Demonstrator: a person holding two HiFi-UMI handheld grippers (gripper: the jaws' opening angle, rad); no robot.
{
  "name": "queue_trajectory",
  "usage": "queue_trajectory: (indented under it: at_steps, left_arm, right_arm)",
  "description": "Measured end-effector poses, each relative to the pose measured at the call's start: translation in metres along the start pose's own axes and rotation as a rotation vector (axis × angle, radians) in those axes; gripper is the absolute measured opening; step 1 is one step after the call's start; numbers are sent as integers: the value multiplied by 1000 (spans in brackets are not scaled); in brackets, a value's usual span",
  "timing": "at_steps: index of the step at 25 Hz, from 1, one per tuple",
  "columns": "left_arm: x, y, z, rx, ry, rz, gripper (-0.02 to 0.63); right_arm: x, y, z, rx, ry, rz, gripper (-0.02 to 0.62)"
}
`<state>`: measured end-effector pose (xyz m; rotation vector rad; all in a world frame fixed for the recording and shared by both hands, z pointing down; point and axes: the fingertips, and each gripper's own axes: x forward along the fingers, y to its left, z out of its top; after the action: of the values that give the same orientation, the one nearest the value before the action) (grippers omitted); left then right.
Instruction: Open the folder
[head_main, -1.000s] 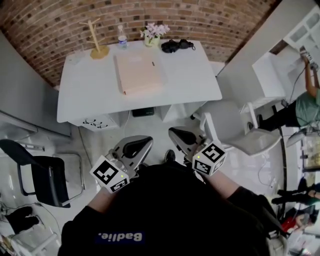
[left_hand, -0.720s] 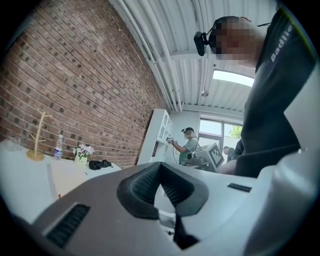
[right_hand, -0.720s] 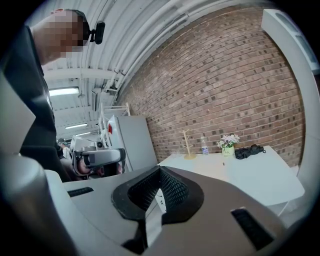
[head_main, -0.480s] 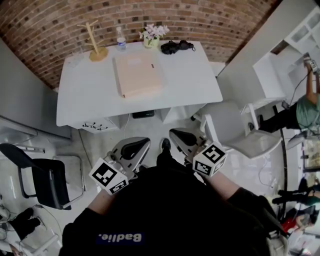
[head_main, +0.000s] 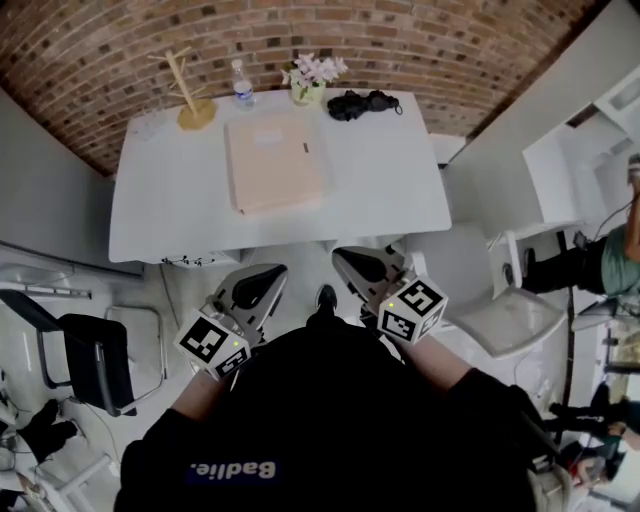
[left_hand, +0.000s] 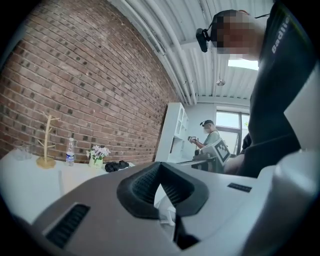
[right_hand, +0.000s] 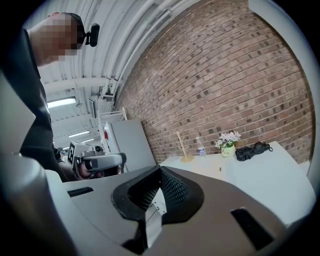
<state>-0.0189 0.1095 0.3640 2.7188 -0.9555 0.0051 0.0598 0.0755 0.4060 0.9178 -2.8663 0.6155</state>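
A beige closed folder (head_main: 272, 160) lies flat on the white table (head_main: 400, 190), towards its back left. Both grippers are held level in front of the person's body, short of the table's near edge and well apart from the folder. My left gripper (head_main: 258, 280) is shut with nothing between its jaws; in the left gripper view (left_hand: 160, 170) the dark pads meet at the tip. My right gripper (head_main: 352, 262) is likewise shut and empty, its pads touching in the right gripper view (right_hand: 159, 172).
Along the table's back edge stand a wooden branch stand (head_main: 190, 95), a water bottle (head_main: 243, 88), a flower pot (head_main: 312, 80) and a black bundle (head_main: 362, 103). A white chair (head_main: 500, 290) is at the right, a black chair (head_main: 90, 355) at the left. Another person (head_main: 620, 250) stands far right.
Both grippers and the person have moved forward towards the table, which now lies closer. Both grippers stay shut and empty.
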Motion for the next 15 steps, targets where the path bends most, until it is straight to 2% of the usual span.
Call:
queue_trajectory:
  at_steps: [7,11,15]
  left_arm:
    - [72,56,-8,9,74,128,3]
    - [99,93,-25,13,133,237,3]
    - [109,121,-42,35,191,327,3]
  right_arm:
    - [34,-98,17,19,22,50,28]
    - [55,-158,3,40,83,45,28]
    - [73,-191,-15,67,139,50,28]
